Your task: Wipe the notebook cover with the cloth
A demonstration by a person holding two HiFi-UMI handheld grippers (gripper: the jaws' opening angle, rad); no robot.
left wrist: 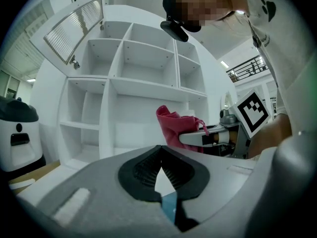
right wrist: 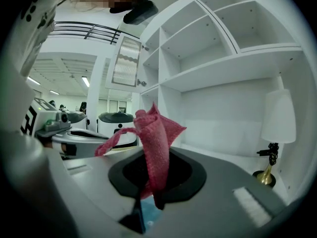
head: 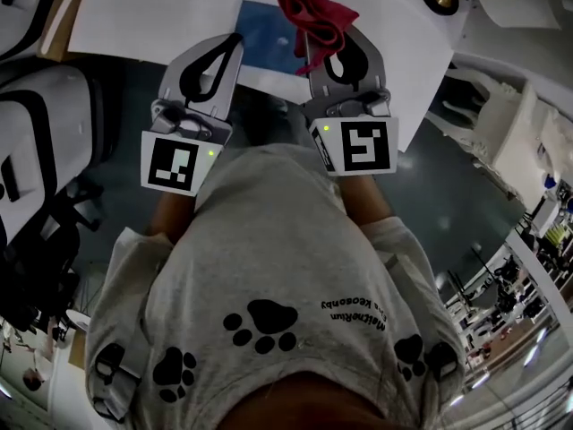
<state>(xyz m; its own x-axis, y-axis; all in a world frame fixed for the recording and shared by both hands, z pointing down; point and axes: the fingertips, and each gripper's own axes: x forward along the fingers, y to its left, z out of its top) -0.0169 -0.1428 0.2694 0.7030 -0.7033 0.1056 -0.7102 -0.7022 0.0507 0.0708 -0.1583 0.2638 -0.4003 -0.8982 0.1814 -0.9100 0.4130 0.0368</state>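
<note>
White shelves (left wrist: 143, 68) are standing at the back of the table (head: 161, 12), and a louvred door (left wrist: 74, 29) is hanging open at their upper left corner. A lamp (right wrist: 278, 118) with a brass foot is sitting on the table's right end. A white machine (left wrist: 17, 133) with a dark top is standing off to the left.

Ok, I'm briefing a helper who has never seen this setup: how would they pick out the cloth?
Start at the white table before the white shelving, where a blue notebook lies near the front edge. Above it, the right tool is shut on the cloth, bunched and sticking up. It's the only red thing among white, grey and blue.
</note>
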